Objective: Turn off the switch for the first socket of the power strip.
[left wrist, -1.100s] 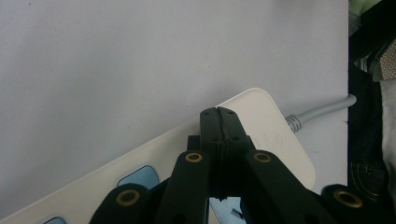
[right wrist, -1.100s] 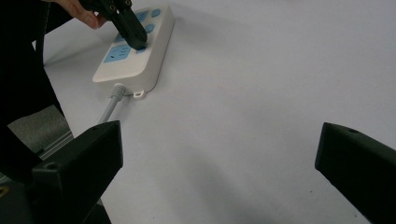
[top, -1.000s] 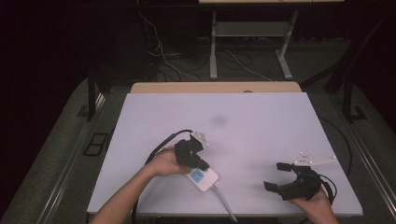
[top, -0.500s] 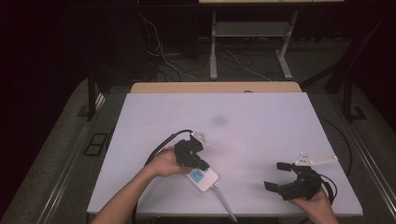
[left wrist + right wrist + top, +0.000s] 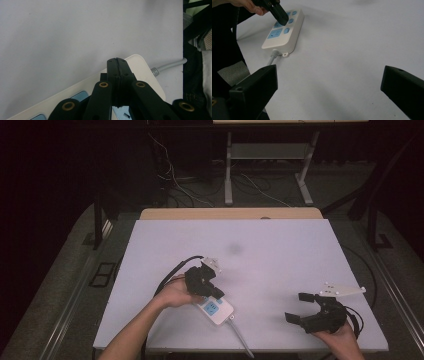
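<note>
White power strip point(image 5: 214, 307) under clenched left gripper point(image 5: 210, 282) fingers | right gripper point(image 5: 300, 307) released, well apart

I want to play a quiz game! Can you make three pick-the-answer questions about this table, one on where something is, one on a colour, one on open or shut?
1. Where is the power strip?
A. near the left tongs
B. far table edge
C. on the floor

2. What colour are its sockets?
A. red
B. blue
C. green

3. How are the right tongs?
A. shut
B. holding the cable
C. open

Answers: 1 A, the left tongs' closed tips sit over it. 2 B, blue panels on white. 3 C, the jaws stand wide apart with nothing between.
</note>
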Available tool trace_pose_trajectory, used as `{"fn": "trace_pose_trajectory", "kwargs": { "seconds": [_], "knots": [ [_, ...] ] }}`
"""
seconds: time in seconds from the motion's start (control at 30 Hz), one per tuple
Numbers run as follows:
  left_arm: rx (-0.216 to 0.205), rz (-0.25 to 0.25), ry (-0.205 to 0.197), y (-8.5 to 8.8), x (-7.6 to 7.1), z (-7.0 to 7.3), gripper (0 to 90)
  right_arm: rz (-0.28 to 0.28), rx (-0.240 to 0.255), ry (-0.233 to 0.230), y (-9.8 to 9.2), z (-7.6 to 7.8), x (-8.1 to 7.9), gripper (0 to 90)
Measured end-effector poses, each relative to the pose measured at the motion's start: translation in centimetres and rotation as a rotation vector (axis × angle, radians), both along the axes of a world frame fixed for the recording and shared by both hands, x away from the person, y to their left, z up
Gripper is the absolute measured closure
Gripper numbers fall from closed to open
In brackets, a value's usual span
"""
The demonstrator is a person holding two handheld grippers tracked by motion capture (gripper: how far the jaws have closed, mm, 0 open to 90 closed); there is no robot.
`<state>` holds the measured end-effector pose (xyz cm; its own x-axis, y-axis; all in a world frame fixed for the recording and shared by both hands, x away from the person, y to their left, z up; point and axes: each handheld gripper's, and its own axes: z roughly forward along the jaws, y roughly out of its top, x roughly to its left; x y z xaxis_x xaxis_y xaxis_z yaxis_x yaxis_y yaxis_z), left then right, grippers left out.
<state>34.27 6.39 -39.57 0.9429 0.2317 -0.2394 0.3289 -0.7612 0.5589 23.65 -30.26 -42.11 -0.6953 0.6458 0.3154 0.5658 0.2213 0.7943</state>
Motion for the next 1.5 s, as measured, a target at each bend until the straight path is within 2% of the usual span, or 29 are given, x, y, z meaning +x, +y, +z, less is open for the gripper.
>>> {"fn": "trace_pose_trajectory", "kwargs": {
  "seconds": [0.33,0.53,0.77,1.13,1.27,1.47,1.5],
  "knots": [
    [-0.042,0.043,-0.038,1.3,0.4,1.7,89.4,0.005,-0.005,0.003,0.2,-0.1,0.0,0.7],
    [-0.068,0.069,-0.039,2.3,0.5,2.1,89.4,0.004,-0.004,0.003,0.1,-0.1,0.0,0.7],
    [-0.090,0.101,-0.063,3.4,0.4,2.7,89.3,0.006,-0.007,0.002,0.2,-0.1,0.1,0.7],
    [-0.115,0.163,-0.106,5.8,-0.8,3.9,89.3,0.012,-0.008,0.004,0.3,-0.1,0.0,0.7],
    [-0.123,0.193,-0.114,6.8,-1.3,4.0,89.3,0.016,-0.008,0.006,0.3,-0.1,0.1,0.7],
    [-0.154,0.236,-0.120,8.4,-2.2,3.8,89.2,0.018,-0.006,0.007,0.3,-0.1,0.1,0.7],
    [-0.170,0.245,-0.121,8.6,-2.4,3.8,89.2,0.018,-0.006,0.007,0.3,-0.1,0.1,0.7]
  ]
}}
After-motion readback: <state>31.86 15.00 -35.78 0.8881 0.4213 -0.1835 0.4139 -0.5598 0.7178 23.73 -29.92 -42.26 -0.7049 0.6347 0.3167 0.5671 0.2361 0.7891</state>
